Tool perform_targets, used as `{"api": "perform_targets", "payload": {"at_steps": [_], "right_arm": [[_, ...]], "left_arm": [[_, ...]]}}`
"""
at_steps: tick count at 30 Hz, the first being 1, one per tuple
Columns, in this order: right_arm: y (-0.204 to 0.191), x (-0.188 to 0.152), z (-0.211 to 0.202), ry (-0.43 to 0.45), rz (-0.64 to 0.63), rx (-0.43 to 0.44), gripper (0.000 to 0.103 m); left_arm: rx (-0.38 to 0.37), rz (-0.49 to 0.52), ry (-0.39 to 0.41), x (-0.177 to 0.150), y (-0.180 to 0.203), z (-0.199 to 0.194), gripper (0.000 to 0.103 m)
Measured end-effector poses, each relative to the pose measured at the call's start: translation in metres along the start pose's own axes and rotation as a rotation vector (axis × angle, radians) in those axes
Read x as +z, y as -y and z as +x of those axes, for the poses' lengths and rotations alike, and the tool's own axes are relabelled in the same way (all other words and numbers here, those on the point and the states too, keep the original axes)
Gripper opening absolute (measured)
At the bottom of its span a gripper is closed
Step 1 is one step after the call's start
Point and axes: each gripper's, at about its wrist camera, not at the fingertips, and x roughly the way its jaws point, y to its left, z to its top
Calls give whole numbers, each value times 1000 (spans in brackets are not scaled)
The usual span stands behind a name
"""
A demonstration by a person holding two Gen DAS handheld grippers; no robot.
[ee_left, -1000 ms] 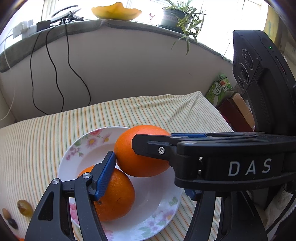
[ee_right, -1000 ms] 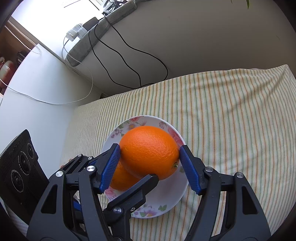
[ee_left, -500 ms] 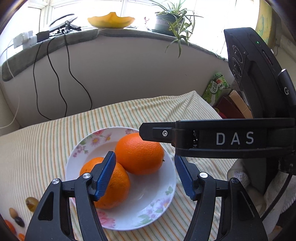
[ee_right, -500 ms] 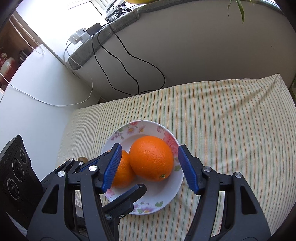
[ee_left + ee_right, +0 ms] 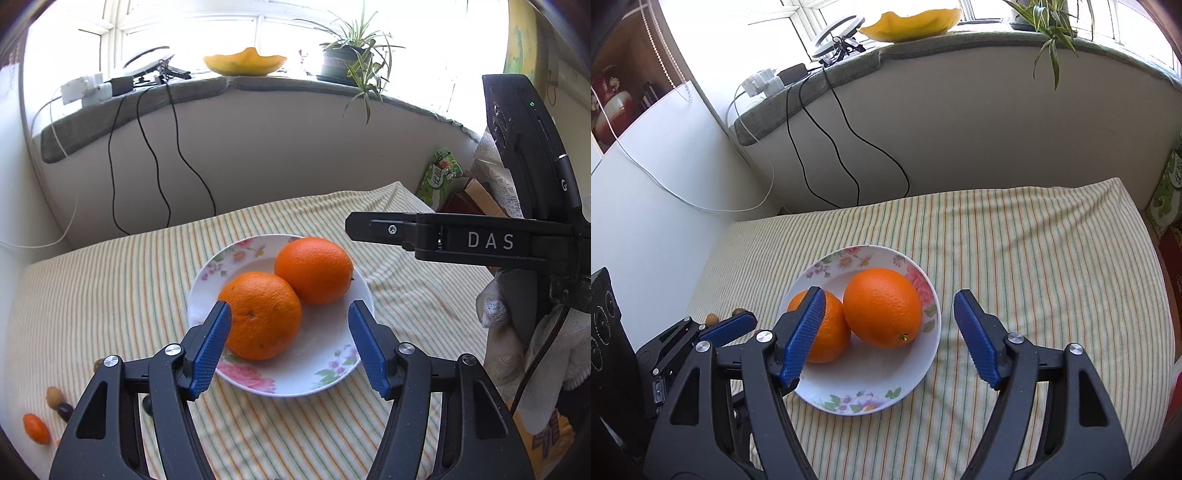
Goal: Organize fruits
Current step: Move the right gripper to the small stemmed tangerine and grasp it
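Two oranges lie side by side in a white floral plate (image 5: 325, 373) on the striped cloth. The near orange (image 5: 260, 314) touches the far orange (image 5: 314, 269). My left gripper (image 5: 290, 347) is open and empty, held above the plate's near side. In the right wrist view the plate (image 5: 923, 369) holds the same two oranges, the right one (image 5: 882, 308) in front of the left one (image 5: 827, 326). My right gripper (image 5: 890, 338) is open and empty, above and behind the plate. It shows at the right of the left wrist view.
Small fruits, one orange kumquat (image 5: 36, 428) and some dark and tan ones (image 5: 59, 402), lie on the cloth at the left. A sill at the back holds a yellow dish (image 5: 245, 64), a potted plant (image 5: 343, 59) and cables. Boxes (image 5: 476, 195) stand beyond the table's right edge.
My right gripper opened and let the orange go into the plate beside the other one. Both grippers have pulled back and up from the plate.
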Motion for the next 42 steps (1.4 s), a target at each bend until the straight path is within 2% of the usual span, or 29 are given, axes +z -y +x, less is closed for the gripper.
{"api": "perform_targets", "payload": {"at_steps": [6, 8, 13, 18, 21, 23, 27, 34, 42], "right_arm": [[-34, -20, -19, 73, -114, -5, 77], [-49, -28, -24, 94, -168, -12, 83], [-83, -50, -29, 95, -245, 60, 83], [-117, -71, -21, 59, -316, 135, 83], [-136, -81, -14, 37, -359, 174, 82], [-150, -86, -5, 3, -383, 206, 77], [-177, -98, 12, -51, -447, 240, 65], [-217, -115, 45, -134, -538, 298, 56], [-244, -125, 81, -201, -579, 343, 54]], "left_arm": [[43, -41, 40, -28, -28, -32, 64], [67, -66, 58, -40, -39, -44, 64], [126, -135, 82, -76, -71, -70, 64], [197, -222, 77, -119, -103, -92, 64], [213, -272, 69, -138, -120, -99, 58], [230, -291, 75, -146, -128, -104, 54], [233, -322, 79, -150, -145, -105, 42], [224, -375, 72, -157, -170, -97, 31], [188, -428, 49, -164, -192, -86, 30]]}}
